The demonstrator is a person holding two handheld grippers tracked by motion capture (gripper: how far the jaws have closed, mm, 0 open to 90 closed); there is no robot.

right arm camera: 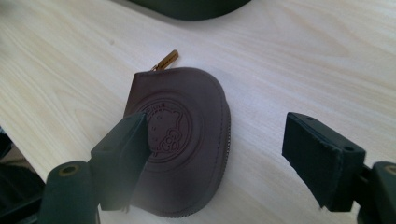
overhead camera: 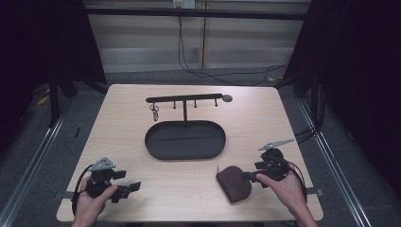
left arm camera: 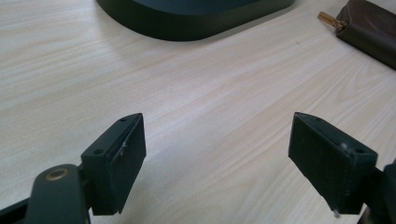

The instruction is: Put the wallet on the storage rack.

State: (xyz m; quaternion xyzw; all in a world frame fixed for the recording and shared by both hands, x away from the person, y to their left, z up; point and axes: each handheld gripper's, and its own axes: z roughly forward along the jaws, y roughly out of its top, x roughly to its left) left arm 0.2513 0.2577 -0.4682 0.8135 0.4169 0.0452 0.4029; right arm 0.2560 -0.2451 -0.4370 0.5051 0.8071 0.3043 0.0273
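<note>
A brown half-round coin pouch (overhead camera: pixel 233 184) with an embossed emblem lies flat on the wooden table near its front right. In the right gripper view the pouch (right arm camera: pixel 187 140) sits under the open jaws, its gold zipper pull (right arm camera: pixel 167 59) pointing away. My right gripper (overhead camera: pixel 253 171) (right arm camera: pixel 217 126) is open; one jaw hangs over the pouch's top face and the other stands off to its side over bare wood. My left gripper (overhead camera: pixel 127 180) (left arm camera: pixel 217 128) is open at the front left, low over the table, with nothing between its jaws.
A black oval tray (overhead camera: pixel 185 140) with an upright hook rack (overhead camera: pixel 184 100) stands mid-table; a key ring (overhead camera: pixel 154 112) hangs from the rack's left hook. In the left gripper view the tray's wall (left arm camera: pixel 196 21) lies ahead and the pouch (left arm camera: pixel 373 28) is at the far right.
</note>
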